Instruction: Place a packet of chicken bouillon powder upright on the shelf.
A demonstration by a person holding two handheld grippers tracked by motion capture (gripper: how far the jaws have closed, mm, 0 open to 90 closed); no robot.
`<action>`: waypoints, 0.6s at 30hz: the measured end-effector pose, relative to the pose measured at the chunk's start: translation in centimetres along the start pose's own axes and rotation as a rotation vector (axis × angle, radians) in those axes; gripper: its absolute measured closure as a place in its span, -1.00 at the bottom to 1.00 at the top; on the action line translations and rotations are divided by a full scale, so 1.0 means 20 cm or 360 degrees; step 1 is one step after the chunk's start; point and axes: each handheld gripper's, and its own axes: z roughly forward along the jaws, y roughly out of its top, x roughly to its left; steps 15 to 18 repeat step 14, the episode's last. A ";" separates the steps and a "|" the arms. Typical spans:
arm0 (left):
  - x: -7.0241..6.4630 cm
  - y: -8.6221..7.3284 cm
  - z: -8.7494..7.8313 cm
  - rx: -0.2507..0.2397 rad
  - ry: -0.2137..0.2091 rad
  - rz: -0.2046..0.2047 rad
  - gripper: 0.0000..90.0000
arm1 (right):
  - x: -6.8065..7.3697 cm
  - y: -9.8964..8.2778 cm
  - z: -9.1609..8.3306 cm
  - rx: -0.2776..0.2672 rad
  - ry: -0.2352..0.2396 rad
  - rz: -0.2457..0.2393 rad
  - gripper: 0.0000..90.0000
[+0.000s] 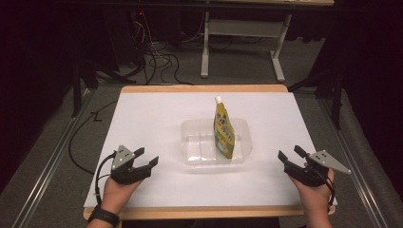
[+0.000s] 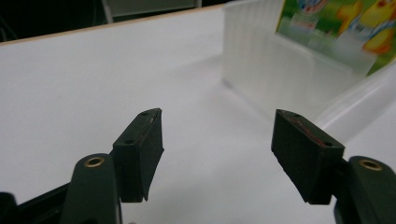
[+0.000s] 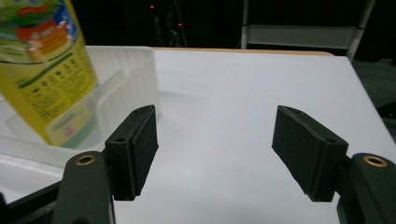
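Observation:
A yellow-green spouted pouch (image 1: 223,129) with a white cap stands upright at the right side of a clear plastic tray (image 1: 195,142) in the middle of the white table top (image 1: 152,114). My left gripper (image 1: 147,157) rests near the front left, apart from the tray, jaws open and empty. My right gripper (image 1: 290,153) sits near the front right, also open and empty. In the left gripper view the open left gripper (image 2: 217,149) faces the tray wall (image 2: 261,70) and the pouch (image 2: 336,23). In the right gripper view the open right gripper (image 3: 215,149) has the pouch (image 3: 42,60) and the tray (image 3: 126,74) at its left.
The white sheet lies on a wooden table with its edge (image 1: 204,88) showing at the back. Black cables (image 1: 157,61) lie on the floor behind, next to a white stand (image 1: 242,28). A cable (image 1: 78,142) trails off the table's left side.

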 end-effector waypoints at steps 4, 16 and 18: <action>0.05 -0.02 -0.02 -0.0014 0.0046 -0.0112 -0.27 | -0.05 -0.02 0.00 -0.0010 -0.0042 0.0053 -0.30; 0.02 -0.01 0.01 -0.0018 0.0052 -0.0057 -0.28 | -0.01 -0.02 0.04 0.0033 -0.0019 0.0012 -0.28; 0.02 -0.01 0.01 -0.0018 0.0052 -0.0057 -0.28 | -0.01 -0.02 0.04 0.0033 -0.0019 0.0012 -0.28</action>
